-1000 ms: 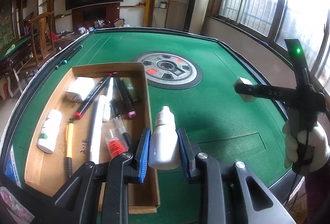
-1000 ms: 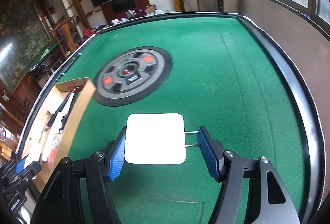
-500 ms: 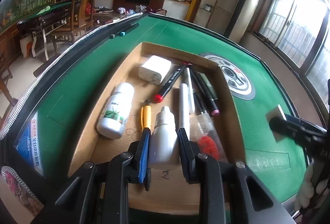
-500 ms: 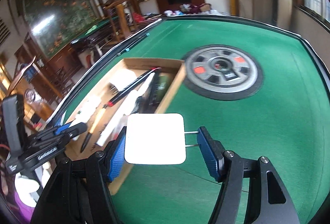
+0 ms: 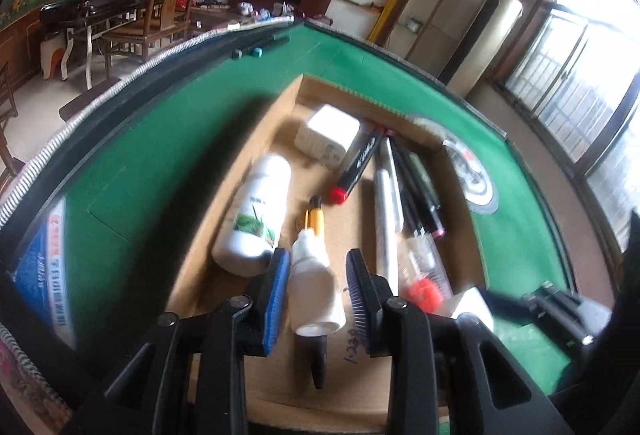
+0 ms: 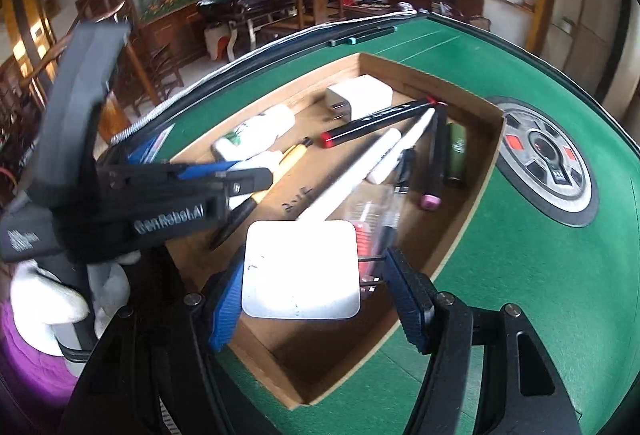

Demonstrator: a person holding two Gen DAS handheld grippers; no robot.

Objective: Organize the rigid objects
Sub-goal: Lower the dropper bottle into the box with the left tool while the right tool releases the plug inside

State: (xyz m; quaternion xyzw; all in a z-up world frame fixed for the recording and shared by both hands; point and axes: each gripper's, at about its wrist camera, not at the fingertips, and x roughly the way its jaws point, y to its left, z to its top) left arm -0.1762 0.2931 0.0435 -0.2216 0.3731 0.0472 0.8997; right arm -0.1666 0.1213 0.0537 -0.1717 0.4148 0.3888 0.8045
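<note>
My left gripper (image 5: 316, 275) hangs low over the near end of the cardboard box (image 5: 256, 139). Its jaws are opening around a small white dropper bottle (image 5: 316, 287), which tilts between them with a gap on its right side. My right gripper (image 6: 312, 287) is shut on a white plug charger (image 6: 300, 271), one pad on its body and the other on its prongs, above the box's (image 6: 486, 171) near corner. The box holds a white bottle with a green label (image 5: 256, 211), another charger (image 5: 328, 133), a red-capped marker (image 5: 356, 167) and several pens.
A round grey disc (image 6: 548, 159) is set in the green table right of the box. Two pens (image 6: 360, 35) lie at the table's far edge. A gloved hand (image 6: 44, 299) holds the left gripper (image 6: 240, 175) close beside the right one. Chairs and another table stand beyond.
The left gripper swung over the box, sank toward its floor and widened its jaws, so the dropper bottle leans loose. The right gripper carried the charger leftward to the box's near end.
</note>
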